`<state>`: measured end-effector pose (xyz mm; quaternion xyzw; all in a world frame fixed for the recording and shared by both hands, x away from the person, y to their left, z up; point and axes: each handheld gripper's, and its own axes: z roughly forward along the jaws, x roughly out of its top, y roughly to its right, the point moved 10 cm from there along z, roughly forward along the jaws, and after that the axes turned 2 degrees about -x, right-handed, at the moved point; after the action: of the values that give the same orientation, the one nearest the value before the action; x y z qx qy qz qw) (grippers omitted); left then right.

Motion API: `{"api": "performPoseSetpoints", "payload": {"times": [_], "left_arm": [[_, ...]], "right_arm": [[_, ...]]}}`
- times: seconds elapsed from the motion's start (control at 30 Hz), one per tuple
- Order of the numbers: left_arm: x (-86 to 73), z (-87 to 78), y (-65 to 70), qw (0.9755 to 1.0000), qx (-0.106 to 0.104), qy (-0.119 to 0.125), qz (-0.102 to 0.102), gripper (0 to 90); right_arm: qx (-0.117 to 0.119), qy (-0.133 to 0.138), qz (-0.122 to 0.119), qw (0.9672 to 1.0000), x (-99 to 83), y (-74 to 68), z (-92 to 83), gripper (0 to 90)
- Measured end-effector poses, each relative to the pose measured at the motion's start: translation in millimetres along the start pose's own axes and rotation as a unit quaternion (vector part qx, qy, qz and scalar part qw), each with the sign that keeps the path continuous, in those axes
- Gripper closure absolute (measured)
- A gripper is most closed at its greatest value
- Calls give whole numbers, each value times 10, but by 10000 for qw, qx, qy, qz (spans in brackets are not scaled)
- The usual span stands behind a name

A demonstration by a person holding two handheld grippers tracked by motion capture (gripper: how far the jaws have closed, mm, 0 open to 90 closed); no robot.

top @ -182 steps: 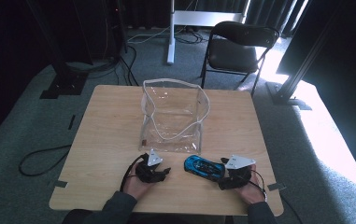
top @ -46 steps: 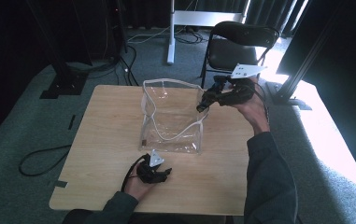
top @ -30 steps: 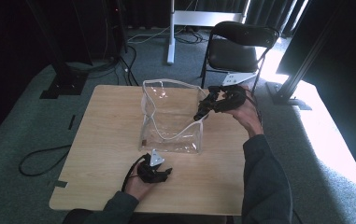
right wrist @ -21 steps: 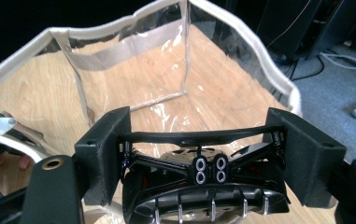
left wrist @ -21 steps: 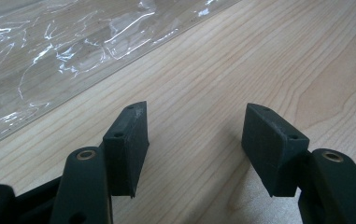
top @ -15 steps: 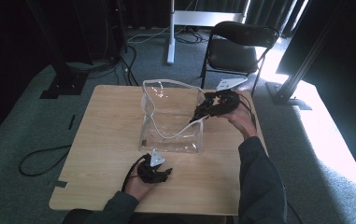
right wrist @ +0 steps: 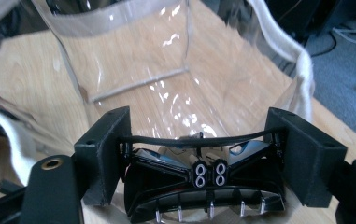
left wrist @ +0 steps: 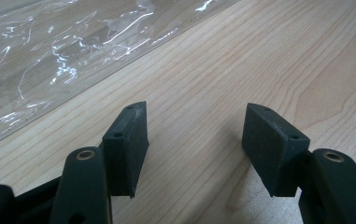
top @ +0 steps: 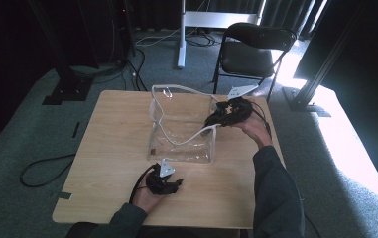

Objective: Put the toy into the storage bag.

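The right gripper [top: 215,119] is pressed tight on a toy car [right wrist: 203,186], with one black jaw on each side of it. In the right gripper view the car shows its dark back end, with four little round pipes in the middle, so its length runs away from the camera, the same way the jaws point. The clear bag [top: 181,126] stands open on the wooden table [top: 112,148], and its open top faces up. In the high view the right gripper is at the bag's right rim, at the top edge, and it points in toward the middle of the bag. So the inside of the bag lies ahead of the car and below it. I think the car has to go nose first, in and down, to land on the bag's floor. The white trim [right wrist: 302,70] of the rim is just beside the right jaw, so the car could catch on it if it drifts that way. The left gripper [top: 172,184] rests on the table just in front of the bag's near wall, well apart from the car. Its jaws stand wide with only bare wood between them. The right hand [top: 253,130] is the one close to the bag's mouth, so this move belongs to it.
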<state>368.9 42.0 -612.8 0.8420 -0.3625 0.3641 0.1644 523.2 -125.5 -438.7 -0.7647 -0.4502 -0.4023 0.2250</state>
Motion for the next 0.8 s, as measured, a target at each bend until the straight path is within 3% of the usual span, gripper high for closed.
{"api": "performPoseSetpoints", "payload": {"times": [0.37,0.8], "left_arm": [[0,0,1,10000,0,1,-2,414],[0,1,2,10000,1,4,-6,414]], "right_arm": [[-96,-205,-48,9997,-47,5,33,242],[-161,-232,-10,9996,-61,12,44,238]]}}
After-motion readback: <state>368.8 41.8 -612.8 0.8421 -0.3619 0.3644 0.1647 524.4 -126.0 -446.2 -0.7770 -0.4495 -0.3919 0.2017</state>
